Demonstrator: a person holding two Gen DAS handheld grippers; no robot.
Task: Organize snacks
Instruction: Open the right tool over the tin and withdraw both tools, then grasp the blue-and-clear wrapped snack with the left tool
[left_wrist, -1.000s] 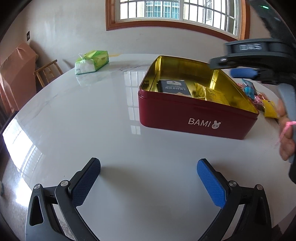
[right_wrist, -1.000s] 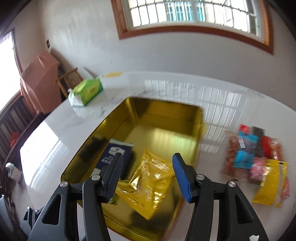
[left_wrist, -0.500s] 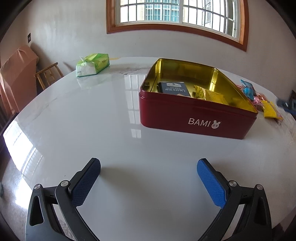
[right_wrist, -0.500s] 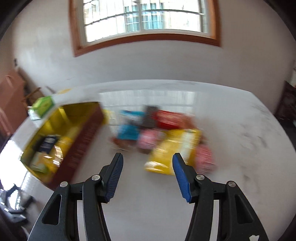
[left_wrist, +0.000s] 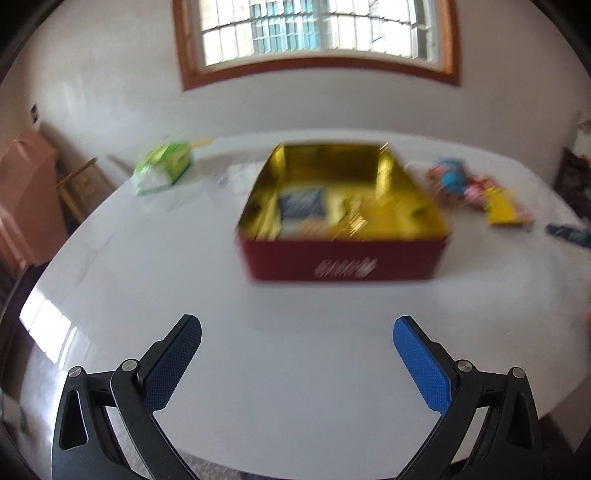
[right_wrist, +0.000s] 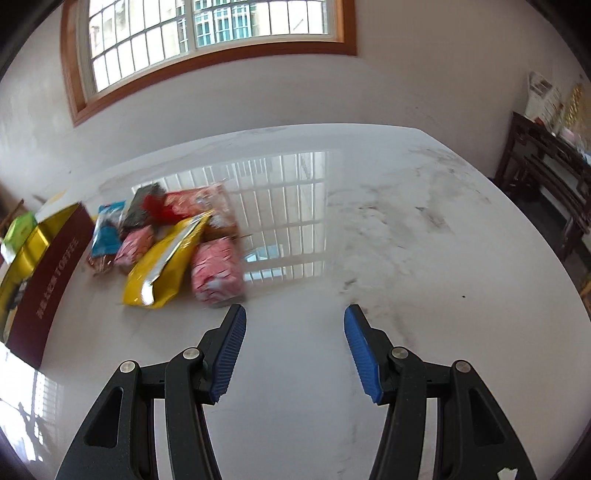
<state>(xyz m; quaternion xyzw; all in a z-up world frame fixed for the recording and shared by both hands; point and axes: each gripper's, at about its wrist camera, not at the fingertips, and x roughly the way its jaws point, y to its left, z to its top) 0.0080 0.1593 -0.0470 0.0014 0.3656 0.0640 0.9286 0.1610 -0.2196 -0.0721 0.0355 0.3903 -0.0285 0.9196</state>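
The right gripper (right_wrist: 293, 325) has its jaws partly apart with nothing between them, over bare white table (right_wrist: 388, 258). The snack pile (right_wrist: 170, 240) lies ahead and to the left of the jaws, outside their gap. Nearest is a pink pack (right_wrist: 216, 271), just beyond the left finger's tip. A yellow pouch (right_wrist: 166, 262) lies beside it, further left, with smaller pink, blue, dark and red packs behind. The tin (right_wrist: 40, 273) stands left of the pile, at the picture's edge, its red wall facing the snacks and its gold inside showing.

The left gripper (left_wrist: 297, 334) has its jaws spread wide and empty, above the table (left_wrist: 147, 295). The tin (left_wrist: 343, 262) sits straight ahead of the gap, well beyond the tips, blurred. A dark pack (left_wrist: 303, 203) and yellow wrappers lie inside it. The snack pile (left_wrist: 480, 192) is beyond and to the right of the tin. A green pack (left_wrist: 162, 168) lies far ahead to the left.

The table is glossy and mirrors the window (right_wrist: 207, 44) on the white wall behind. A chair (left_wrist: 81, 184) stands at far left, and a dark cabinet (right_wrist: 546, 177) at far right.
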